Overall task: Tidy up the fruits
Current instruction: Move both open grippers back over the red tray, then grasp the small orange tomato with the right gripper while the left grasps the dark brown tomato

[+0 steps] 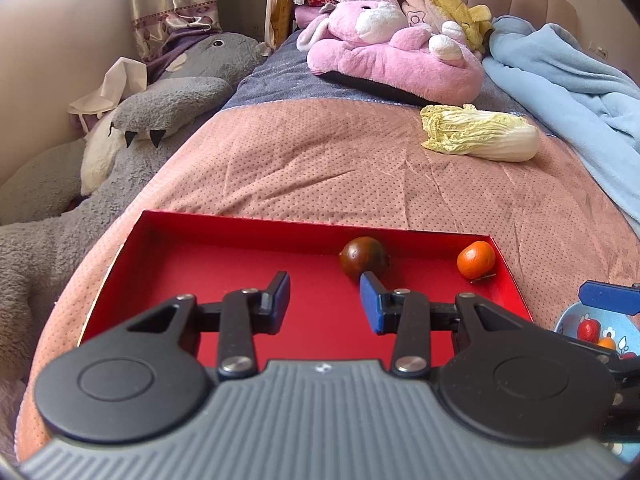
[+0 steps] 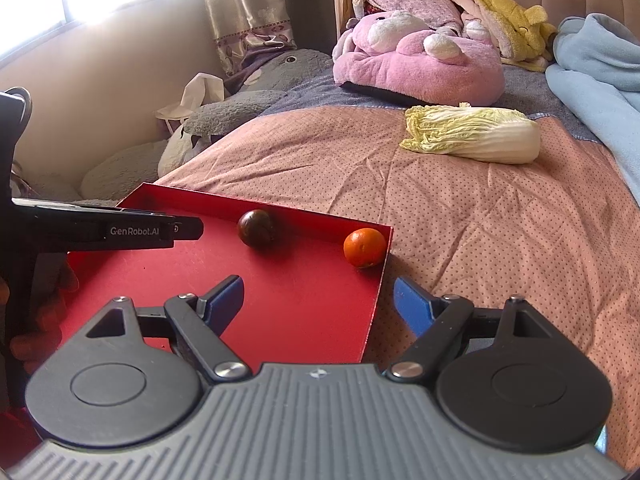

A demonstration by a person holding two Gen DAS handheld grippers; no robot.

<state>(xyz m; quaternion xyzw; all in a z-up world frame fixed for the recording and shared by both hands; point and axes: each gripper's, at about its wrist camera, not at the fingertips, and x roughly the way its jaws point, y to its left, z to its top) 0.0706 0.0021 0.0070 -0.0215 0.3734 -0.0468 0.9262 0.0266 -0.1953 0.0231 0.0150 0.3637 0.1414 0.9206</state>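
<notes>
Round orange mandarin and dark brown round fruit against far wall of shallow red cardboard tray, frame centre. Left gripper narrow, right gripper wide, both empty. Risk: nudged fruit rolling; tray tilting on soft pink bed.

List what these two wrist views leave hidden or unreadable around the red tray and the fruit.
- Red tray, near edge: covered by the left gripper in the left wrist view.
- Blue dish: cut by the frame edge and the other gripper; its contents are unclear.
- Tray's left side: blocked by the dark gripper body in the right wrist view.
- Dark fruit: kind not identifiable.
</notes>
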